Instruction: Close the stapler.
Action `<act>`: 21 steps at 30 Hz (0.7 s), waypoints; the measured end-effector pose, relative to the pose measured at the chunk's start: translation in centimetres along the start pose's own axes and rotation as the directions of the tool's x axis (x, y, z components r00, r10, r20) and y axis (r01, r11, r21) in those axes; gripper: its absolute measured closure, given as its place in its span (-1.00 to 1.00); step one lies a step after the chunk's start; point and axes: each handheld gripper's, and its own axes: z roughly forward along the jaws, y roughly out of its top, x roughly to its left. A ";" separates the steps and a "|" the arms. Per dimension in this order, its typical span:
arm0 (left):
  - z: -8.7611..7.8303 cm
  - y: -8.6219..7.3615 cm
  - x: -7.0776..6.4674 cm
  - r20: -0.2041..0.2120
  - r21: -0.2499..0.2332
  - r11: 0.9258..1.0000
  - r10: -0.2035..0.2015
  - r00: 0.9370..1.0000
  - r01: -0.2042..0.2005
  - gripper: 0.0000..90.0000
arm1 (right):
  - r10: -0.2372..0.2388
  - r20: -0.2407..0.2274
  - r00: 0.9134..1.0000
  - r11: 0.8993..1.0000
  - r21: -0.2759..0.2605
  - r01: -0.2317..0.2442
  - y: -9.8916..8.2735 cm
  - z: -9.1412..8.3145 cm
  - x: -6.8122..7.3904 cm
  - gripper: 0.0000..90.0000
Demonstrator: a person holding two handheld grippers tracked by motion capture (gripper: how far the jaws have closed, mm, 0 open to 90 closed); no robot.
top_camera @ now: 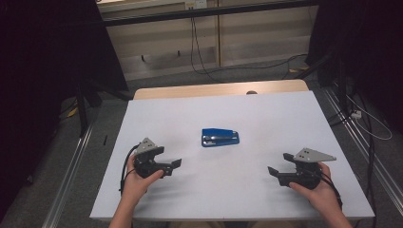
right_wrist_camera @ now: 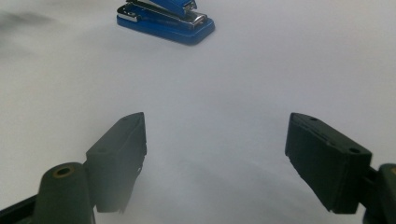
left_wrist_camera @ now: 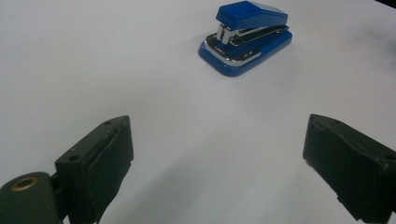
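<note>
Blue stapler (top_camera: pixel 219 137) lying flat mid-surface (top_camera: pixel 190 199), between both grippers and apart from each. Left gripper (top_camera: pixel 175 163) and right gripper (top_camera: pixel 279 164) low at the near edge, fingers spread, empty (likely aimed inward for an approach).

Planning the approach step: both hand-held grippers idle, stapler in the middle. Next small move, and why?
Probably ease the left hand-held gripper forward toward the blue stapler. It looks the nearer of the two, its jaws stand wide open, and the stapler lies ahead of them, a little right of centre in its own view, on the white table. The right hand-held gripper is also open but farther off.
</note>
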 end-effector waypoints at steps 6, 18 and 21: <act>-1.4 -1.0 0.6 -0.019 -0.002 1.000 -0.009 1.000 0.009 -0.82 | 0.001 0.001 1.000 1.000 -0.005 -0.001 -0.1 -0.2 0.0 -0.56; -3.5 -2.4 1.7 -0.043 -0.027 0.999 -0.018 0.999 0.017 -0.82 | -0.033 -0.006 0.999 0.999 0.001 0.033 0.0 -0.1 0.3 -0.57; -3.5 -2.4 1.9 -0.047 -0.024 1.000 -0.020 0.999 0.019 -0.83 | -0.025 -0.009 1.000 1.000 -0.006 0.025 0.0 -0.1 0.3 -0.59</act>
